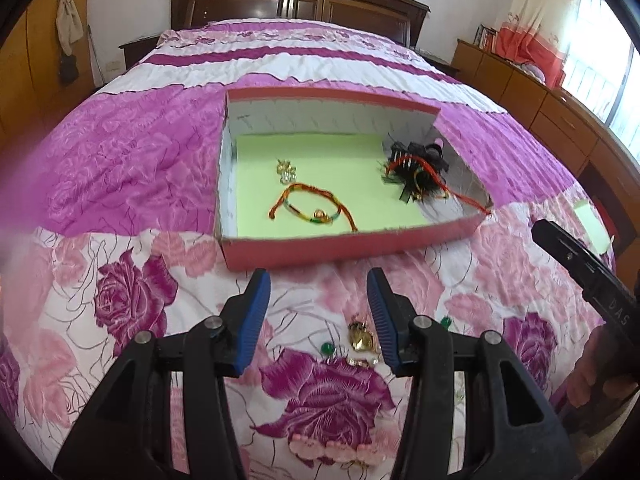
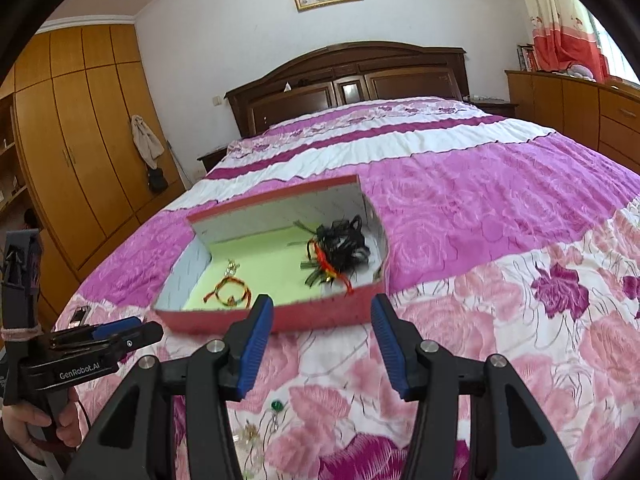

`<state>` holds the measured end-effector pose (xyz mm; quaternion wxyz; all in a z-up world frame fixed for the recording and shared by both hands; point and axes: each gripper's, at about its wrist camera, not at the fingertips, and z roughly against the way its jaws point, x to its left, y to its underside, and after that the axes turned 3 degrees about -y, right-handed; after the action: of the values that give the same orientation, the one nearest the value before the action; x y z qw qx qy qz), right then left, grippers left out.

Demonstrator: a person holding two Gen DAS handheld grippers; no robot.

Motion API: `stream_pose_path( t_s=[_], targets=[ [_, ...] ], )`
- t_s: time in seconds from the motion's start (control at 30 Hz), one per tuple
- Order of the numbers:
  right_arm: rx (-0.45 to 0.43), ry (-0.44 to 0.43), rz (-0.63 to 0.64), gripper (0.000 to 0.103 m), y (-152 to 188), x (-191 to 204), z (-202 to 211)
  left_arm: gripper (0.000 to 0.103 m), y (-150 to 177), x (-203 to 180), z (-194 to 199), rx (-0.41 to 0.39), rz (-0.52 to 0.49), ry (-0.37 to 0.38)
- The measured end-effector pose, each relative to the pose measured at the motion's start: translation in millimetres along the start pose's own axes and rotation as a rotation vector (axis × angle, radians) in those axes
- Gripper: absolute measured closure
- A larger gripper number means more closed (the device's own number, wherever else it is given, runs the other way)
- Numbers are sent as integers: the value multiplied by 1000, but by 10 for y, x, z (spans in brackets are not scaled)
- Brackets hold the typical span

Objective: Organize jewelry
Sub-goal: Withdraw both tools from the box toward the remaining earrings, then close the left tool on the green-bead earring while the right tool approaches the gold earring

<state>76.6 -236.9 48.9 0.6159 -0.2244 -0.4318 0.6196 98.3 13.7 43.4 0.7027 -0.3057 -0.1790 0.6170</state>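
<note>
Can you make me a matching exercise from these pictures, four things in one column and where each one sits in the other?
Things:
1. braided bracelet
2. black hair accessories
3. gold pendant
4. left tool

Places:
A. on the bedspread, outside the box
B. box's right end
C. open, above the bedspread
D. box's left half, near the front wall

Pairs: 1-D, 2-B, 3-A, 4-C

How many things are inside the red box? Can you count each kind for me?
Braided red-and-orange cord bracelet with a gold bead: 1
Small gold sparkly charm: 1
Tangled black bundle with red cords: 1
Total in the red cardboard box: 3
</note>
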Motion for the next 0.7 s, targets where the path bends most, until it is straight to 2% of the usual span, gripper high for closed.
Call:
stream_pose_path(
  t_s=[0.53, 0.6, 0.7],
  targets=[
    [73, -2, -1, 49, 261, -12, 20, 62, 296, -131, -225, 97, -87, -28],
    [81, -3, -2, 49, 285, -21, 13, 64, 326, -148, -258, 107, -103, -29],
    [92, -1, -3, 49, 314, -34, -3, 77, 354, -168, -297, 120, -121, -28]
  ],
)
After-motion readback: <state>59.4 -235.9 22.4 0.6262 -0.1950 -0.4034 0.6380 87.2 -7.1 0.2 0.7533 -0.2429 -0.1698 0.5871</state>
